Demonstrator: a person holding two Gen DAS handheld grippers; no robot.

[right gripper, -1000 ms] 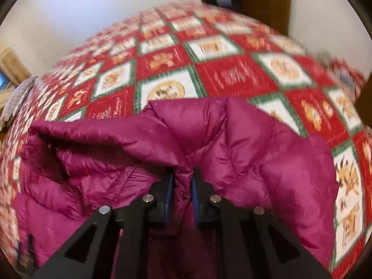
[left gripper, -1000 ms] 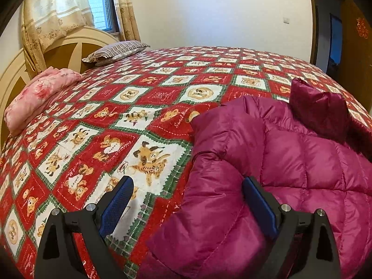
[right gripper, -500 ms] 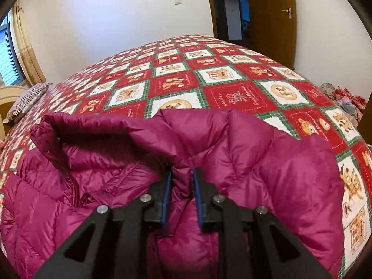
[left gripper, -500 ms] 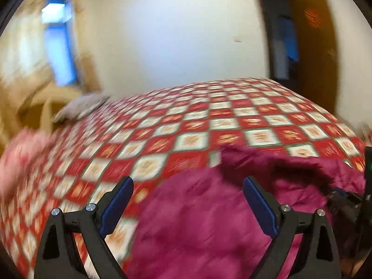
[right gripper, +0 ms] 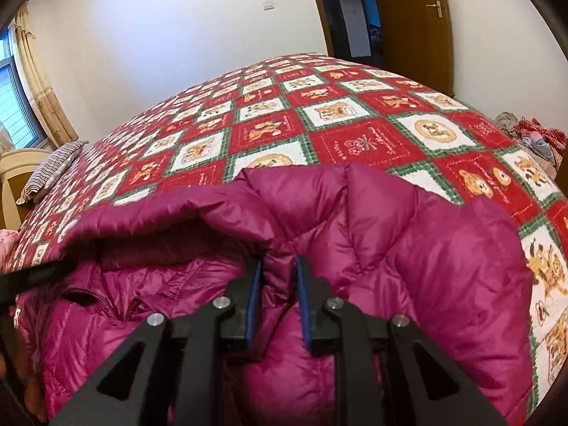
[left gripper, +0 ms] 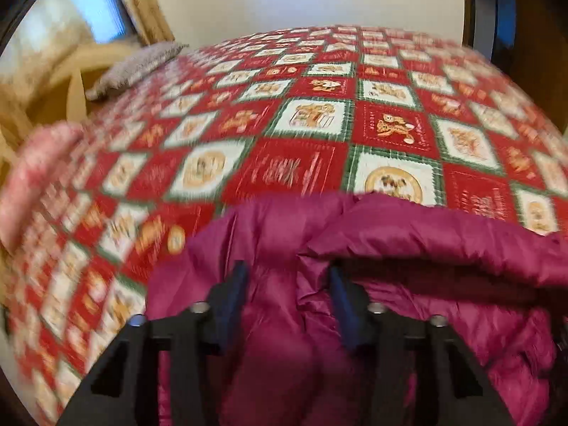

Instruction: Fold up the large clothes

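- At the left of the scene, the pillow point(right gripper: 49, 172) and the headboard point(right gripper: 14, 163) lay well away from the work; no folded clothes could be seen anywhere on the bed.
- The left gripper point(left gripper: 287, 294) had just been closing, and a puffy ridge of the jacket point(left gripper: 408, 248) stood between its jaws. The blur hid whether the pads were already pressing, so the grip looked unfinished.
- The jacket itself lay rumpled on the patterned bedspread point(right gripper: 355, 142) at the near side, its upper edge lifted and curling over a dark hollow.
- The right gripper point(right gripper: 278, 298) was narrowed onto a pinch of the jacket's fabric, apparently holding it.
- Judged from this, the fold was at an early stage: both grippers had come to the near edge, but nothing lay flat or doubled neatly yet. Spreading, folding and smoothing were all left.
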